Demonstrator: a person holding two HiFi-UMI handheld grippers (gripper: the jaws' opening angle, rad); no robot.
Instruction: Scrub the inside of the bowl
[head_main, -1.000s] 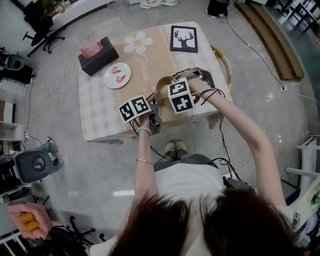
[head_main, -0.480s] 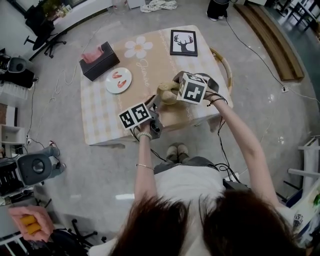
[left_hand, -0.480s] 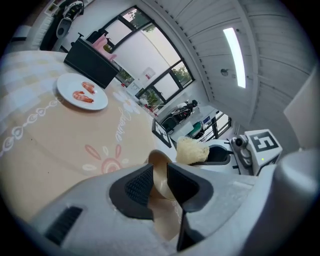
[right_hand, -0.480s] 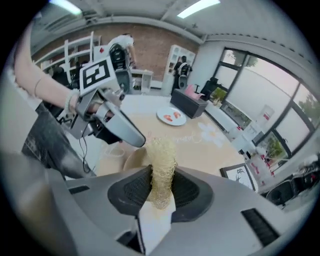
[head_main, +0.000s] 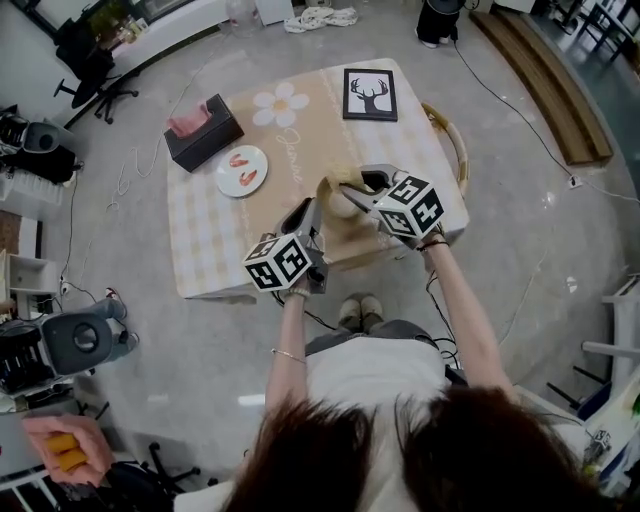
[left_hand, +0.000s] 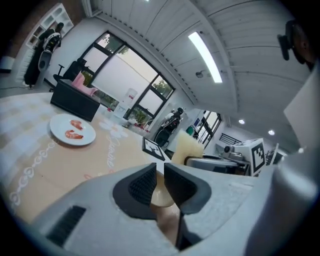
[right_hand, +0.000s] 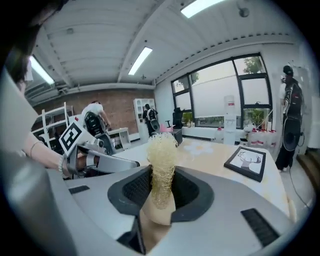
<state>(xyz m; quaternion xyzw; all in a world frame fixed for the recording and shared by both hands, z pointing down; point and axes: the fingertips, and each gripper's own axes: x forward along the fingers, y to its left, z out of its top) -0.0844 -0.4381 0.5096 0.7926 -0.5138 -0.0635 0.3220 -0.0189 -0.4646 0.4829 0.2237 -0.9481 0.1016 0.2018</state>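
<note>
While both grippers hang over the near edge of the table (head_main: 220, 230), the left gripper (left_hand: 160, 174) has just been closing its jaws, and they now pinch what looks like the thin rim of the tan bowl (left_hand: 161, 196), held clear above the table. The right gripper (right_hand: 163, 178) is clamped on the yellow fibrous scrubber (right_hand: 162, 153), up beside the bowl.

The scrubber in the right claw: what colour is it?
The scrubber is pale straw-yellow, a wiry mesh of fibres; it shows best in the right gripper view.
</note>
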